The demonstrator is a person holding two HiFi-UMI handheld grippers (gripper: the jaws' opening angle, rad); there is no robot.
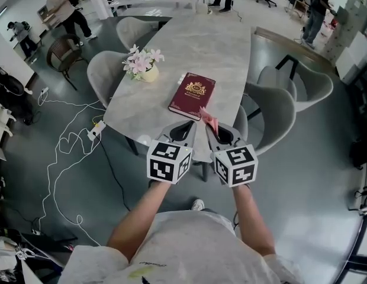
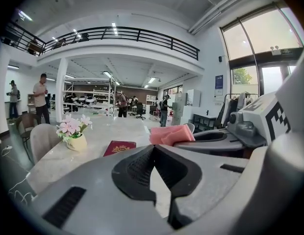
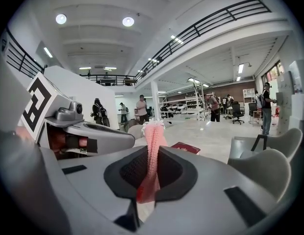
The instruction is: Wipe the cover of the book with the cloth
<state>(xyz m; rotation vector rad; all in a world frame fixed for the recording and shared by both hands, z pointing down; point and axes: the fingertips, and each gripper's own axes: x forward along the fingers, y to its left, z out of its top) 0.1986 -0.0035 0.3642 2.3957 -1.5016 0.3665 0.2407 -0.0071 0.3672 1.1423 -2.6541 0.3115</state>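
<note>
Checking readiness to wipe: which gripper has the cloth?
The right gripper, shut on the pink cloth; the left gripper is shut with nothing between its jaws.

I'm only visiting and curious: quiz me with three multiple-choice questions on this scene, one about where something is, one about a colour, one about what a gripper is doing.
1. Where does the book lie?
A. on a shelf
B. on the table
C. in a box

2. What colour is the cloth?
A. pink
B. blue
C. white

3. What are the left gripper's jaws doing?
A. holding the cloth
B. standing wide apart
C. meeting on nothing

Answers:
1 B: the book lies flat near the table's near end, not far from the flowers.
2 A: a pink strip stands between the right gripper's jaws.
3 C: its tips touch with nothing between them.
</note>
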